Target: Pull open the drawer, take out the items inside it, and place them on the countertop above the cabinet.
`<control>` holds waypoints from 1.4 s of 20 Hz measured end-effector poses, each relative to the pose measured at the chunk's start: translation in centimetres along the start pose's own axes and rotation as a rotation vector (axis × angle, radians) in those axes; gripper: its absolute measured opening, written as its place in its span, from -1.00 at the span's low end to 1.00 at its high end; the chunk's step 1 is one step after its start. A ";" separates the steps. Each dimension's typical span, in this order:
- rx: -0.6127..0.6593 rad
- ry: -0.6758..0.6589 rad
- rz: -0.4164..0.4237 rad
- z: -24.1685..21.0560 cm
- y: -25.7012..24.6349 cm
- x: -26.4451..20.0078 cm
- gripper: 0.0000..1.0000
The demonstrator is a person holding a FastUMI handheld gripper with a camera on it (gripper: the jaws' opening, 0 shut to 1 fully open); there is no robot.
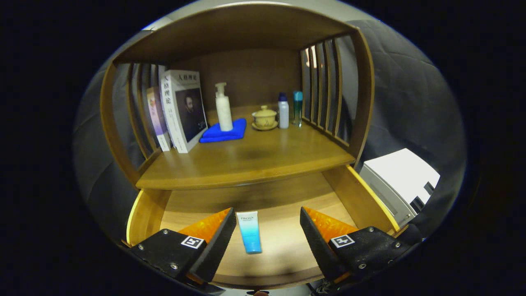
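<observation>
Our hand-held gripper [268,236] hung over the pulled-out drawer [353,193] with its two fingers [218,242] spread wide apart and pressing on nothing. Between them, a little nearer the left finger, we saw a blue and white tube [250,231] lying flat on the drawer's pale wooden floor, its white end pointing away from us and its blue end toward us. It touched neither finger. We could not tell how high above the tube the fingertips hung.

Beyond the fingers and above the drawer ran the bench [254,162], the wooden top of the cabinet, roofed over and closed at each side by slatted walls. Far ahead and to the left of the fingers, two books [183,109] stood upright against the left slats, tilted slightly. Just right of them we saw a white pump bottle [223,107] standing on a folded blue cloth [225,132]. Farther right, ahead of the right finger, a small lidded cup on a saucer [264,118] sat just beside a white bottle with a dark cap [283,111], and next to that stood a slim teal bottle [297,107] near the right slats. Off to the right of the right finger, outside the cabinet, stood a white box [400,179].
</observation>
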State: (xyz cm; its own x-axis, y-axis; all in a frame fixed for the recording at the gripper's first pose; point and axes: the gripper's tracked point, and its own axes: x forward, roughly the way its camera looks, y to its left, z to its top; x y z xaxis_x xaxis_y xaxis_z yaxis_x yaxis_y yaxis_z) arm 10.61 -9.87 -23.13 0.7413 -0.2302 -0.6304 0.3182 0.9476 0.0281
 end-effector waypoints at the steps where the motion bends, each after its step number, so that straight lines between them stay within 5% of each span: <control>1: 0.017 0.032 -0.003 -0.6 0.0 0.8 0.92; 15: -0.071 0.394 -0.071 -8.5 0.6 6.1 0.92; 28: -0.133 0.571 -0.015 -11.9 3.0 6.7 0.80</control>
State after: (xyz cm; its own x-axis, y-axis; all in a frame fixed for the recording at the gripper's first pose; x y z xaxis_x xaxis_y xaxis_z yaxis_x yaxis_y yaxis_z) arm 9.53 -6.00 -36.48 0.2896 -0.1229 -0.9492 0.2222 0.9733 -0.0582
